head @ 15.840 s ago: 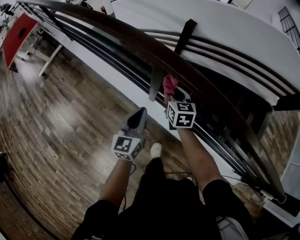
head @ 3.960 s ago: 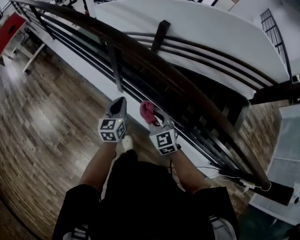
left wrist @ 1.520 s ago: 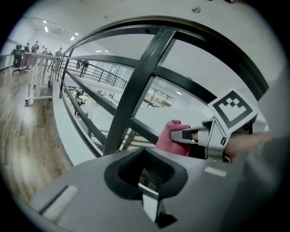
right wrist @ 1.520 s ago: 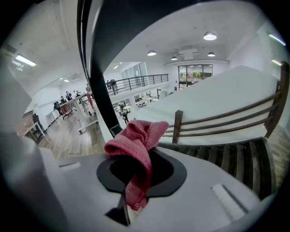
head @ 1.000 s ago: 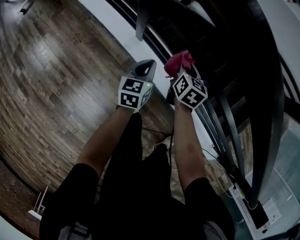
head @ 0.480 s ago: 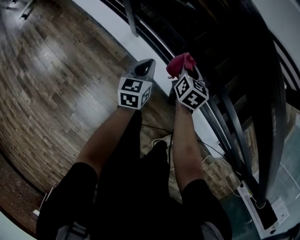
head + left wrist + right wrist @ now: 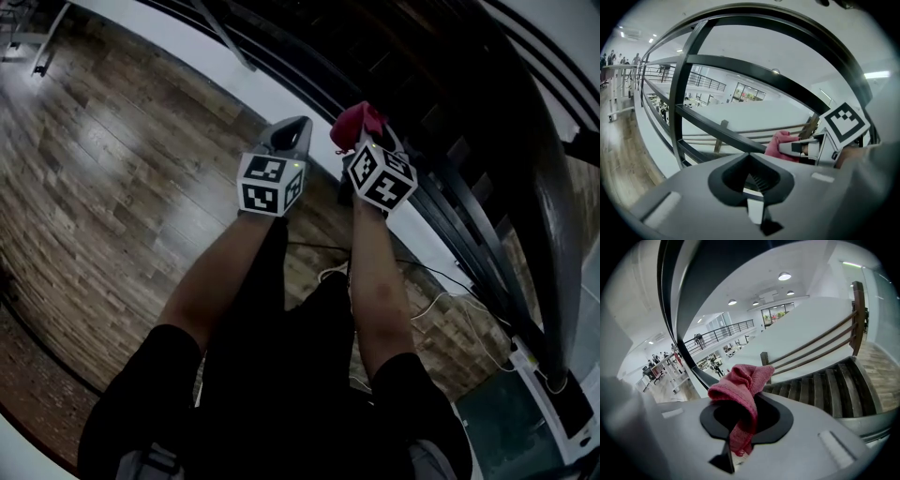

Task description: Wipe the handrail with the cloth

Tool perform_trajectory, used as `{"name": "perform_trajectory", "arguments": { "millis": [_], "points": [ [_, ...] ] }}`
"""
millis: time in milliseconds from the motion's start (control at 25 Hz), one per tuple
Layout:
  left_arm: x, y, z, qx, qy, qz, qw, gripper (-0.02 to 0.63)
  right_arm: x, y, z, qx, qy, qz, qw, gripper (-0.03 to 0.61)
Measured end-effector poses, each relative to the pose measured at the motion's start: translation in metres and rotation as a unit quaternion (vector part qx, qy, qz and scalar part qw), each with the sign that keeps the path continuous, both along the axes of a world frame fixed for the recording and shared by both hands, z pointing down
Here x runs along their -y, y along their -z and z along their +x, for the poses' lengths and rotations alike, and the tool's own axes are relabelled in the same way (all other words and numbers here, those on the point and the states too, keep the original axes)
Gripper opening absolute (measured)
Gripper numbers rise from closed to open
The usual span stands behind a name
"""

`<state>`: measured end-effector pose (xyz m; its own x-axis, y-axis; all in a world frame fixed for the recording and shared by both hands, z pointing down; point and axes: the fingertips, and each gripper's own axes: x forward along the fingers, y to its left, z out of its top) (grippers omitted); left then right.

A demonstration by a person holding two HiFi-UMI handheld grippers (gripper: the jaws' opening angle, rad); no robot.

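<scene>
We have the cloth [image 7: 742,380] in hand.
Right gripper [image 7: 364,139] jaws pinch it; left gripper [image 7: 292,132] jaws pressed together; handrail [image 7: 530,169] at 2 o'clock.

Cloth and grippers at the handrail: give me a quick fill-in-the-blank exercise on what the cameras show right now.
1. The pink cloth is clamped in the right gripper, while the left gripper, jaws together, holds ___.
2. The floor under the person is laid in ___ planks.
3. In the head view the dark handrail runs along the ___ side of the picture.

Missing words: nothing; wooden; right.
</scene>
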<state>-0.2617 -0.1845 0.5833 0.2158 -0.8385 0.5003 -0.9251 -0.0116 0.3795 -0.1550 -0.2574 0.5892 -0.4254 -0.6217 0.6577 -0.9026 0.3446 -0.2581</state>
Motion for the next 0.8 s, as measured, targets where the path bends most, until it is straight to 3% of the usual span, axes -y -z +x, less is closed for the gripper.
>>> {"name": "perform_trajectory", "arguments": {
  "millis": [280,440,800],
  "points": [
    [0.000,-0.002,0.037,-0.011,-0.010,-0.010,0.9998,0.000,-0.005,-0.001,0.042,-0.006,-0.006,0.000,1.000,0.055],
    [-0.005,-0.010,0.058,-0.047,-0.001,-0.034,0.9983,0.000,-0.008,-0.003,0.066,-0.008,-0.016,-0.003,1.000,0.055],
    [-0.014,-0.008,0.105,-0.034,-0.030,-0.039,0.9982,0.000,-0.019,-0.007,0.115,-0.018,-0.026,-0.006,0.999,0.055]
  ]
}}
